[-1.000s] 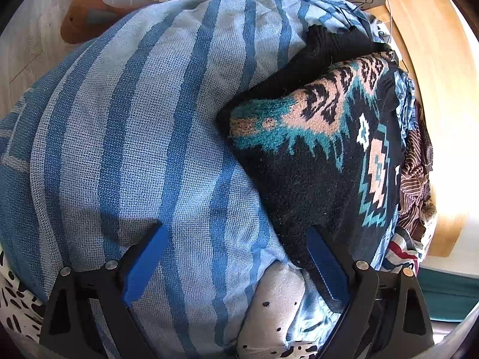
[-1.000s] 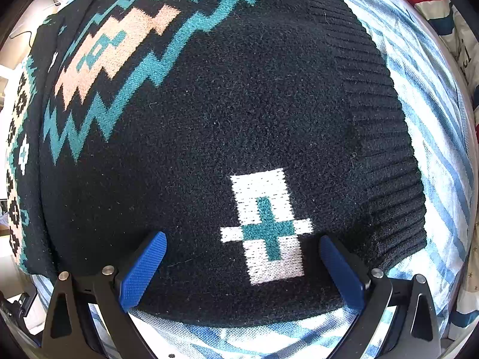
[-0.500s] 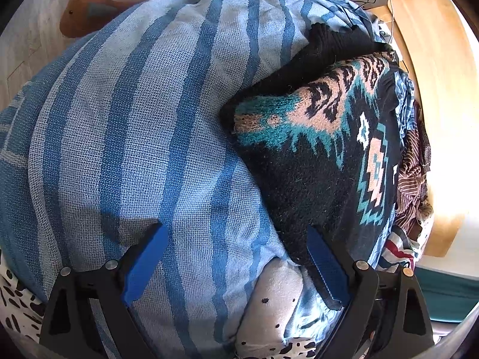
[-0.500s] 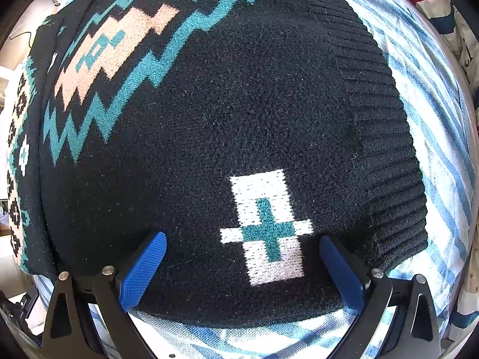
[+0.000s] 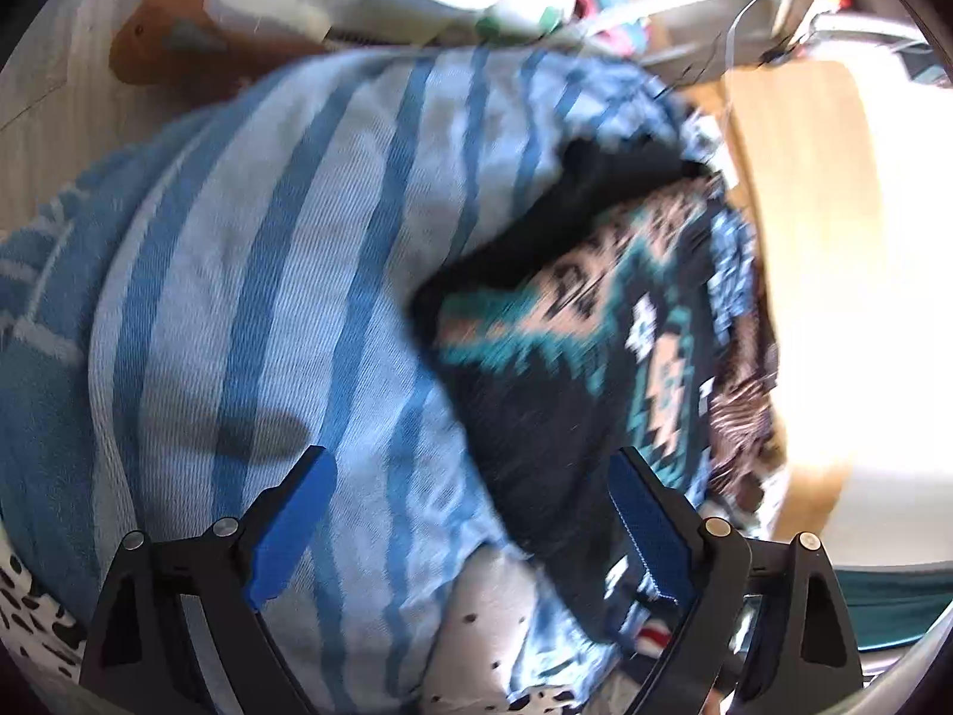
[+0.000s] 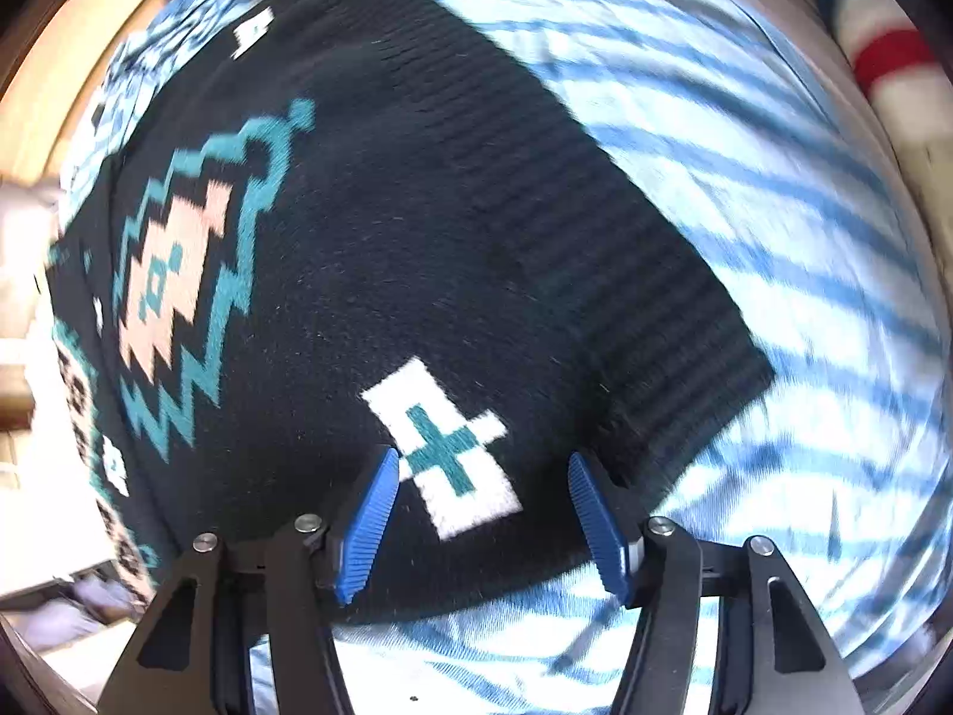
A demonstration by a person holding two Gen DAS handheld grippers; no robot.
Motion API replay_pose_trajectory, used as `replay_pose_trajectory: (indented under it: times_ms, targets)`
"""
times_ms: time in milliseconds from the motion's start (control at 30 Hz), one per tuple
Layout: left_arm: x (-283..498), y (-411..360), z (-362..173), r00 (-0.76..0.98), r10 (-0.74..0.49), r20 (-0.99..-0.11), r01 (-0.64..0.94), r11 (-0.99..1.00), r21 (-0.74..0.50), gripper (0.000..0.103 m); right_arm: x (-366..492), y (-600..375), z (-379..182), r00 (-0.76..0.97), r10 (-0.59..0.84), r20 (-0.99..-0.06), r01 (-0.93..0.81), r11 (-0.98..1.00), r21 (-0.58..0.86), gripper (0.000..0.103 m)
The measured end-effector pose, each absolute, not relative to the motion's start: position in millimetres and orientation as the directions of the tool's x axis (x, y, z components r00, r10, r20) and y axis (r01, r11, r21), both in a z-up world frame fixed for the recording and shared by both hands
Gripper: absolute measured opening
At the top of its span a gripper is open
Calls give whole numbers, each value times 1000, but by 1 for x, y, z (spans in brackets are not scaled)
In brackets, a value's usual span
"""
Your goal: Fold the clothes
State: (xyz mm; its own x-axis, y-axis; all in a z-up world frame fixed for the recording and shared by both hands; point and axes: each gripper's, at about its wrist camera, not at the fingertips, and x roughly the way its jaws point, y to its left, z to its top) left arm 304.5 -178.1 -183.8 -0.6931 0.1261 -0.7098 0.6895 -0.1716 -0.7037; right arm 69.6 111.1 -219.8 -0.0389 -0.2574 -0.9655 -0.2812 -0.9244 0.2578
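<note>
Black knit with a bold woven pattern makes up the sweater (image 6: 381,274), which lies on top of a heap of clothes. Its face carries stepped teal zigzags around salmon-pink diamonds, small white blocks, and one white cross-shaped patch with a teal plus in its middle. A band of ribbed knit runs along its edge, ending in a squared corner over the cloth beneath. That cloth is a blue-and-white striped fabric (image 6: 774,190), light and crinkled, spread under and beside the sweater.

The right gripper (image 6: 481,521) points steeply down at the sweater, its blue ribbed pads set on either side of the white cross patch. Its jaws have just been closing and now stand partly drawn in, with the knit between them; the pads do not visibly press on it, so nothing is gripped.

In the left wrist view the same sweater (image 5: 572,369) sits toward the right of the heap, partly tucked against the striped fabric (image 5: 268,274), which bulges across the left and middle. A pale spotted garment (image 5: 476,631) peeps out below. The left gripper (image 5: 470,527) hangs over the seam where stripes meet sweater, jaws spread wide and holding nothing. This view is blurred.
</note>
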Motion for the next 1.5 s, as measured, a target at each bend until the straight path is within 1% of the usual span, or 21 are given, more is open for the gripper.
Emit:
replay_pose_trajectory:
  times_ms: [67,133,233,300,367,400,500,633,667,767,833,933,1067,1167,1233,1300,1367,1400,1433,1467,1500]
  targets:
    - [310,-183,-178,-720,99,-687,666,-183,-723,92,72,121,-220,-38,-295,-955,-342,-894,290,57]
    - [306,-188,-172,-727,99,-679,656,-190,-730,92,74,132,-221,-39,-337,-941,-403,-856,323,56]
    - [306,-189,-175,-733,105,-673,650,-187,-737,91,75,140,-221,-37,-368,-929,-450,-824,344,48]
    - [302,-187,-180,-743,113,-660,637,-182,-749,90,78,143,-218,-40,-387,-921,-467,-808,359,48]
    - [299,-185,-184,-753,118,-647,627,-172,-760,80,82,149,-219,-36,-416,-909,-494,-783,378,49]
    - [297,-185,-186,-758,122,-641,621,-165,-766,79,87,157,-225,-23,-421,-907,-512,-774,372,51]
    - [294,-183,-190,-776,130,-617,599,-154,-786,79,101,179,-244,15,-435,-900,-564,-747,351,53]
    - [290,-181,-188,-801,122,-587,568,-159,-808,79,93,183,-241,-4,-415,-910,-559,-753,346,54]
    - [289,-181,-189,-797,116,-592,573,-159,-804,80,89,181,-238,-15,-407,-913,-545,-762,348,57]
    - [288,-181,-193,-777,105,-621,605,-147,-782,80,78,171,-236,-29,-422,-906,-511,-773,377,60]
    - [288,-181,-197,-763,98,-639,627,-125,-769,80,69,167,-251,-4,-441,-897,-504,-774,383,60]
    - [284,-181,-203,-771,109,-628,620,-99,-778,80,76,195,-274,27,-480,-877,-532,-749,394,60]
    - [273,-179,-204,-768,125,-629,616,-127,-777,80,71,194,-276,-2,-512,-859,-535,-725,433,60]
    - [265,-175,-208,-754,120,-646,627,-162,-762,79,57,162,-288,-12,-512,-859,-506,-738,447,57]
    - [262,-172,-208,-755,117,-645,622,-185,-761,78,42,138,-312,-4,-507,-862,-508,-742,438,56]
    - [256,-171,-208,-750,130,-648,620,-202,-758,64,41,137,-313,-3,-501,-865,-517,-740,430,56]
    - [251,-169,-208,-745,144,-651,618,-220,-755,41,57,157,-314,2,-486,-874,-515,-750,416,49]
    - [249,-168,-207,-743,143,-654,620,-225,-752,35,59,161,-312,5,-478,-879,-510,-757,408,48]
    - [249,-168,-206,-740,138,-658,623,-227,-749,33,58,160,-310,-1,-480,-877,-505,-757,415,37]
    - [249,-167,-203,-739,131,-660,624,-236,-745,29,58,160,-309,-7,-482,-876,-500,-757,421,29]
    - [248,-166,-199,-739,123,-662,623,-249,-742,26,57,159,-307,-14,-485,-874,-495,-757,428,26]
